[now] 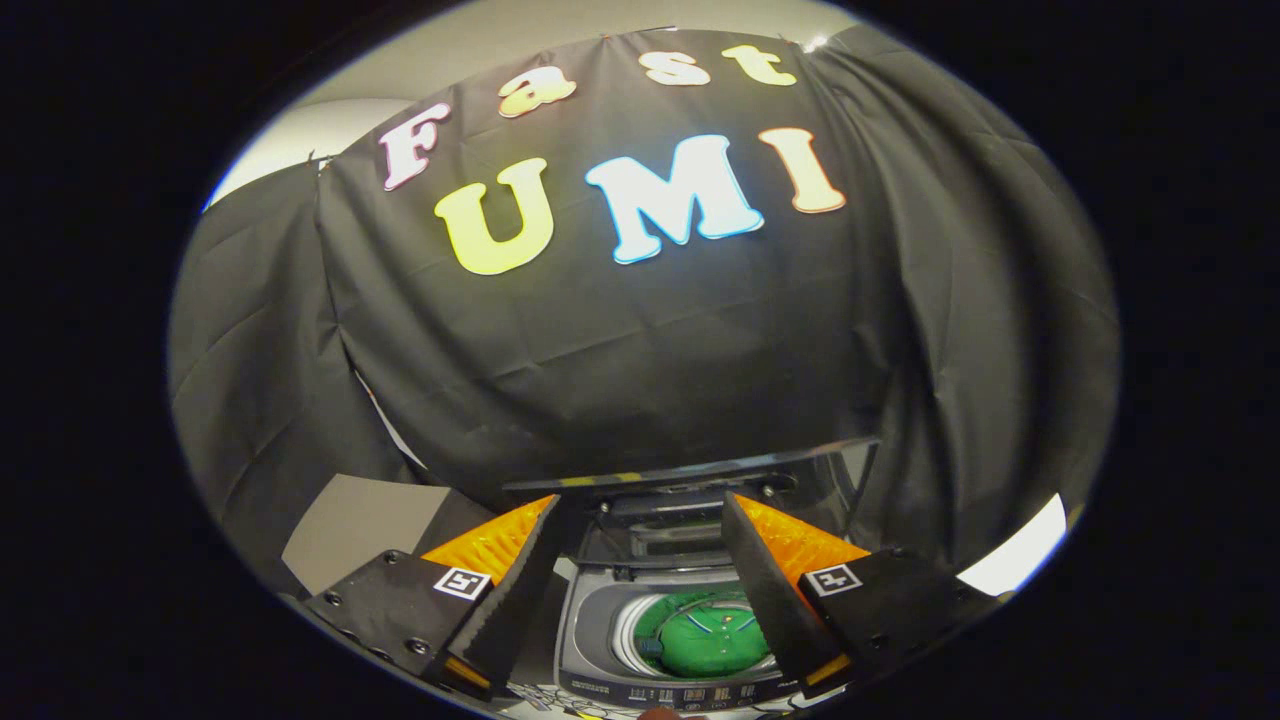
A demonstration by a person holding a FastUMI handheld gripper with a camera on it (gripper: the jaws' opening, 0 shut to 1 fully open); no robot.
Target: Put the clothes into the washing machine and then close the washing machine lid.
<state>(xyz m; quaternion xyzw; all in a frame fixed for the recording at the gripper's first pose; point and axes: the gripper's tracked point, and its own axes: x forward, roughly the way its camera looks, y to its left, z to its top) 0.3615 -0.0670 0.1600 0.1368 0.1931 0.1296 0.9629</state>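
Between spread fingers (640,575): one washing machine (600,640), one green garment (712,640) inside.

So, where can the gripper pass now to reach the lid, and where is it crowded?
The open gripper holds nothing. Free room lies between its fingers, above the washing machine mouth, up to the raised lid. The drum is crowded: green clothes fill it.
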